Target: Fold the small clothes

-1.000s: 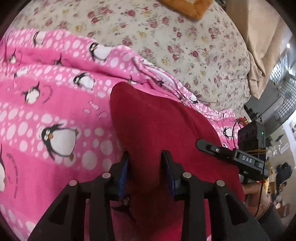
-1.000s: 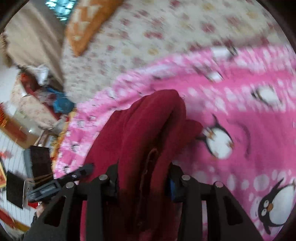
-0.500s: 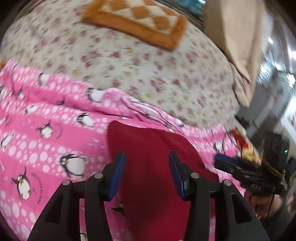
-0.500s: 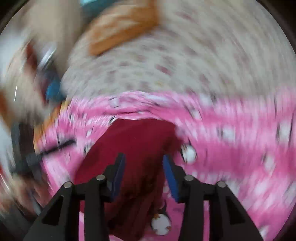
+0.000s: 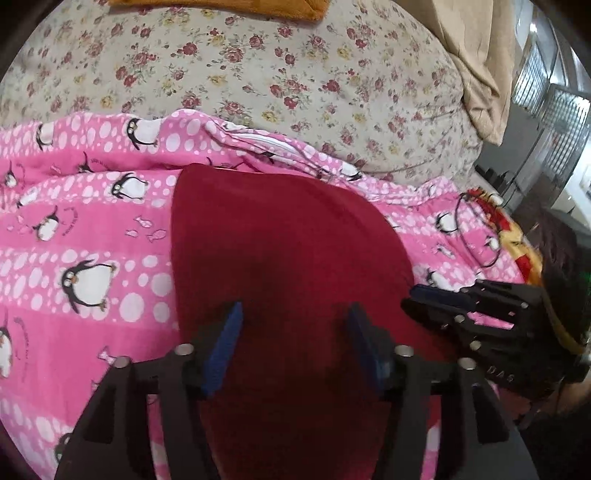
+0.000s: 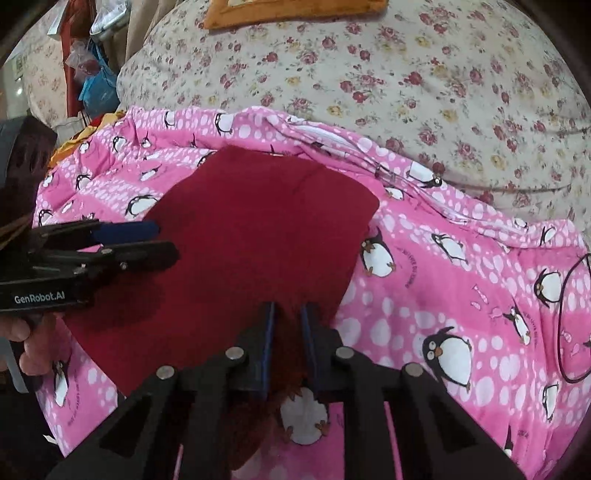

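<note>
surface: pink penguin blanket (image 5: 92,236) over floral bedsheet (image 5: 280,74)
room: orange cushion (image 6: 295,9) at far edge
red garment (image 5: 280,251): flat, folded, on blanket
left gripper (image 5: 293,339): jaws opening, clear of the cloth
right gripper (image 6: 287,332): jaws closing on garment's near edge

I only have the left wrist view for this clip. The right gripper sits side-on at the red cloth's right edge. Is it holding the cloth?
Observer: In the right wrist view the right gripper has its jaws closing, with a narrow gap left. The red cloth shows in that gap, but I cannot tell whether it is pinched.
Reviewer: Where does the cloth's near edge go?
Observer: It runs down under that gripper, next to a penguin on the pink blanket.
Reviewer: And my gripper, seen from outside?
Observer: The left gripper is side-on above the cloth's left part, jaws opening, nothing between them.
</note>
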